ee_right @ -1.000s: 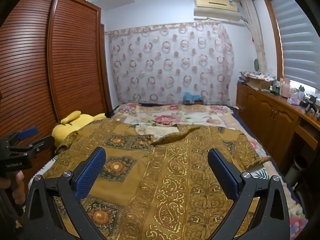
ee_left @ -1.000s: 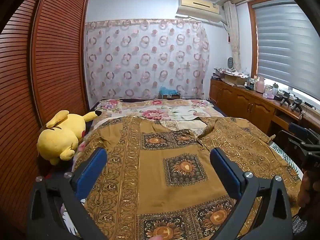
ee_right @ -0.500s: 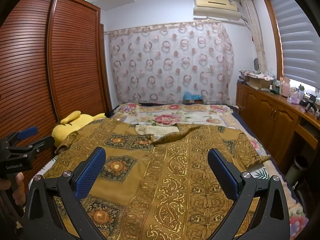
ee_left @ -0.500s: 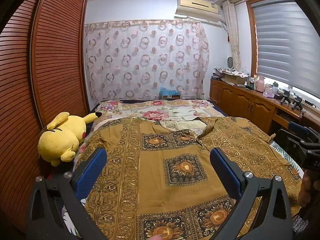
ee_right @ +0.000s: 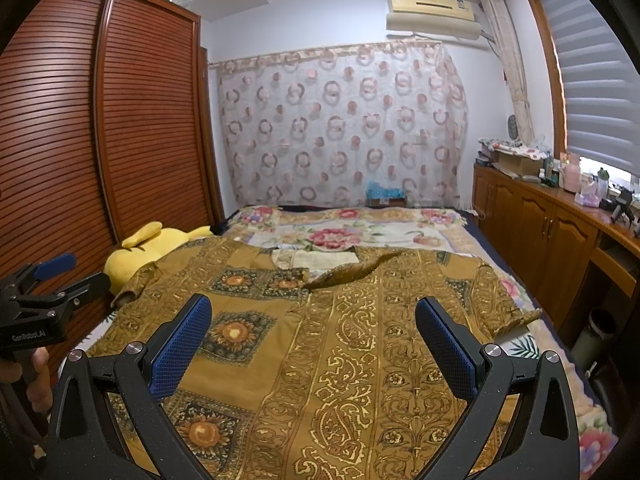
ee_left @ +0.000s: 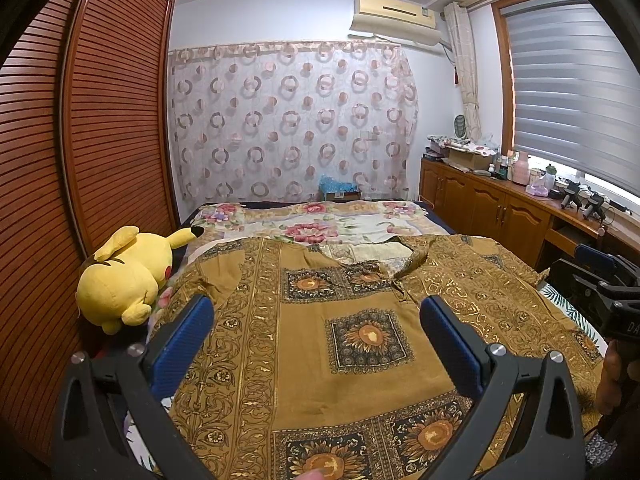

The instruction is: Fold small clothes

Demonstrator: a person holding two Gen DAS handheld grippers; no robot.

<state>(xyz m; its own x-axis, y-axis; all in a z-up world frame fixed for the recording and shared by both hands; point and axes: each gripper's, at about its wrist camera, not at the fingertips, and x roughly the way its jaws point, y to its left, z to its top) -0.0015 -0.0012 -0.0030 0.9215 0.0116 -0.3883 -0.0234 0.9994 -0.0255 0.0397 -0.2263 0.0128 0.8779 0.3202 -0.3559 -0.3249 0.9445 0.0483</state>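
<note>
A gold-brown patterned shirt (ee_left: 320, 344) lies spread flat on the bed, collar toward the far end; it also shows in the right wrist view (ee_right: 344, 344). My left gripper (ee_left: 318, 322) is open and empty, held above the shirt's left half. My right gripper (ee_right: 314, 320) is open and empty, held above the shirt's middle. The right gripper's body shows at the right edge of the left wrist view (ee_left: 600, 292). The left gripper's body shows at the left edge of the right wrist view (ee_right: 36, 296).
A yellow plush toy (ee_left: 124, 276) lies at the bed's left edge by the wooden slatted wardrobe (ee_left: 80, 160). A floral bedspread (ee_left: 320, 228) covers the far end of the bed. A wooden cabinet (ee_left: 500, 208) with clutter runs along the right wall.
Both grippers stay open and nearly still; the views have shifted only very slightly.
</note>
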